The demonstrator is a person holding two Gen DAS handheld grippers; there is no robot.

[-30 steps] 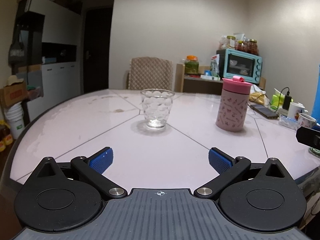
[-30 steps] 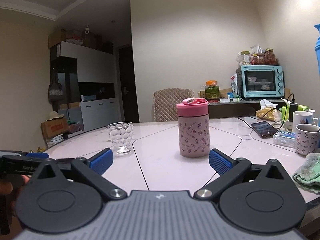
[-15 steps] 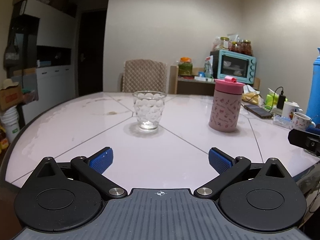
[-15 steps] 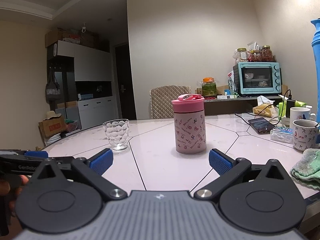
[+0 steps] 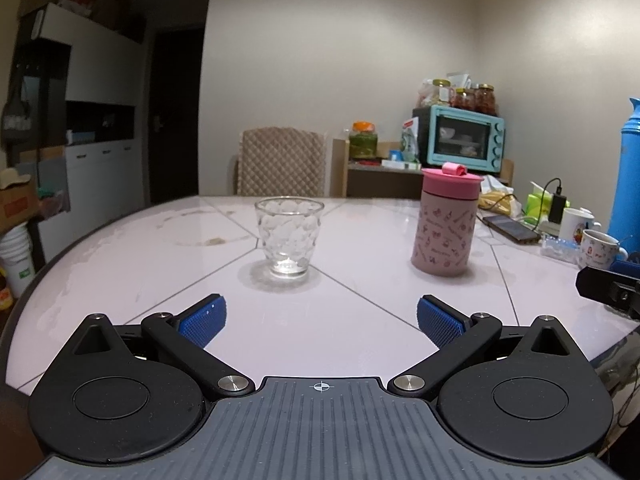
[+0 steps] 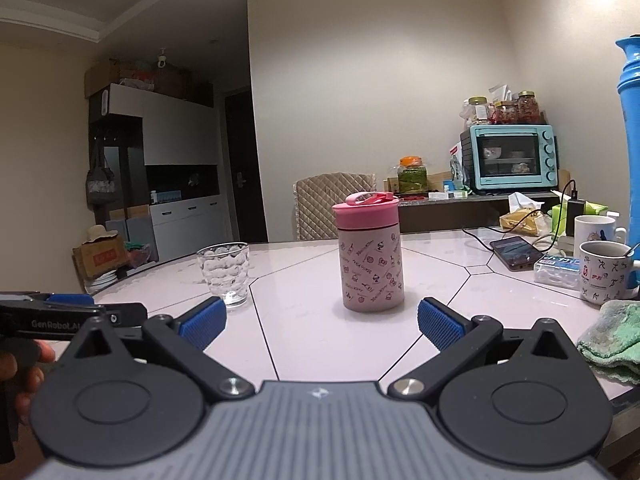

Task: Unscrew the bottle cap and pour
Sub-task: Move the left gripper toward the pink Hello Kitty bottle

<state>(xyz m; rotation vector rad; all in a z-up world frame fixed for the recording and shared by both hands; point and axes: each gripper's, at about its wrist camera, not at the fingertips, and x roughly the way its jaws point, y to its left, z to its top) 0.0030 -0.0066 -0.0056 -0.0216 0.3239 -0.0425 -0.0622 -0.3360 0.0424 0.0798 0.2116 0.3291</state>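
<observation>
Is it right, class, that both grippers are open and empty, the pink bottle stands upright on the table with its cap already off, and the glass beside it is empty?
Not quite. The pink bottle stands upright with its pink cap on, as the right wrist view shows. The rest holds: the left gripper and right gripper are open and empty, and the glass is empty.

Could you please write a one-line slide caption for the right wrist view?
Open right gripper faces the capped pink bottle on the table, empty glass to its left.
</observation>
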